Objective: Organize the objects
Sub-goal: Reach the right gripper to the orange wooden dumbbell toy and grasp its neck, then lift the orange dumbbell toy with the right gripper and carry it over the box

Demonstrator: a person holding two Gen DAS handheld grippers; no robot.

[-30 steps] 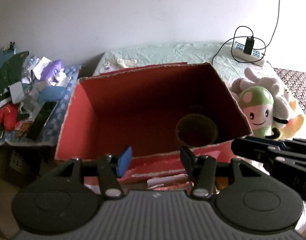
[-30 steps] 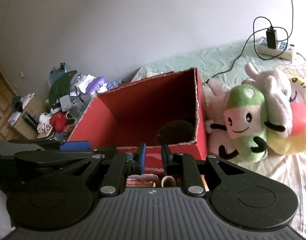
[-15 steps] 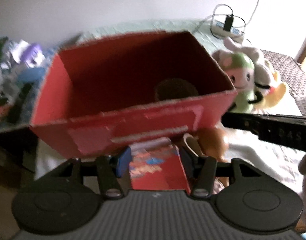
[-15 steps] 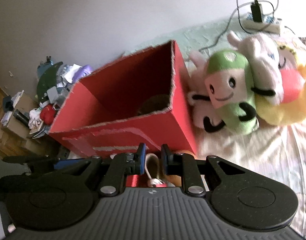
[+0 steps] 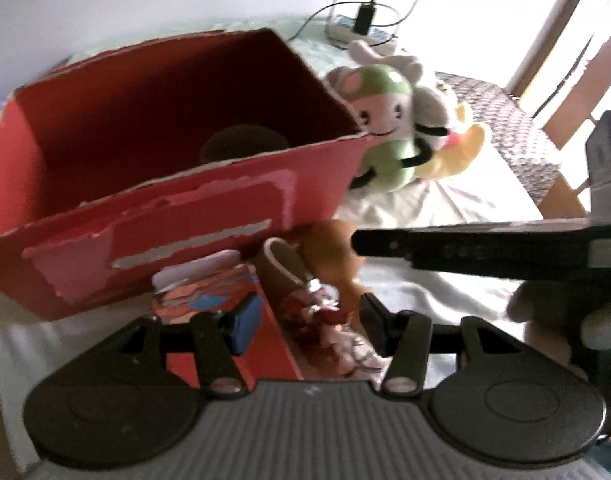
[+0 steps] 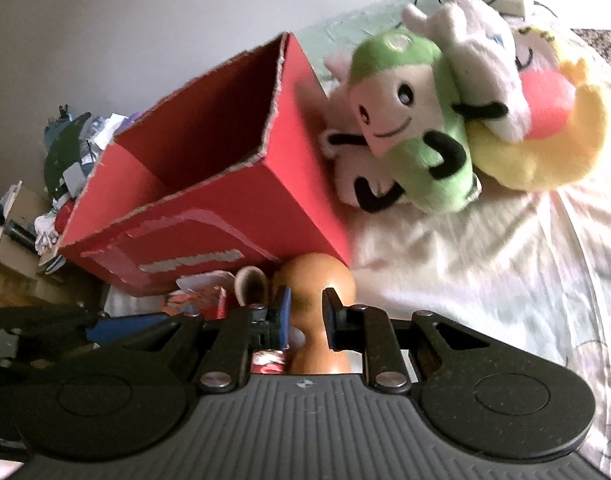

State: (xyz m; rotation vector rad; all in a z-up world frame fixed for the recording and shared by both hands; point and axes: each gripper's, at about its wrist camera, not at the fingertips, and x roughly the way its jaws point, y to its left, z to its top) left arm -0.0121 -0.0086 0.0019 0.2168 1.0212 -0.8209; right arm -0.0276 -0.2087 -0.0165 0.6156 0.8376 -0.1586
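A red cardboard box (image 5: pixel 177 216) (image 6: pixel 209 216) stands open on the bed with a dark round thing inside. In front of it lie a red snack packet (image 5: pixel 209 296), a beige roll (image 5: pixel 281 264) (image 6: pixel 249 280), crumpled wrappers (image 5: pixel 329 320) and an orange wooden gourd-shaped object (image 6: pixel 317 292) (image 5: pixel 333 248). My left gripper (image 5: pixel 309 320) is open above the packet and wrappers. My right gripper (image 6: pixel 305 316) is open, its fingers either side of the orange object's neck, and it also crosses the left wrist view (image 5: pixel 465 248).
Plush toys, green (image 6: pixel 409 128) (image 5: pixel 381 136), white and yellow (image 6: pixel 545 136), lie right of the box on the pale sheet (image 6: pixel 485 264). A power strip with cables (image 5: pixel 357 28) lies at the back. A cluttered pile (image 6: pixel 65 160) stands left of the bed.
Both grippers have pulled back and dropped toward the objects in front of the box. My right gripper has opened and now straddles the orange object.
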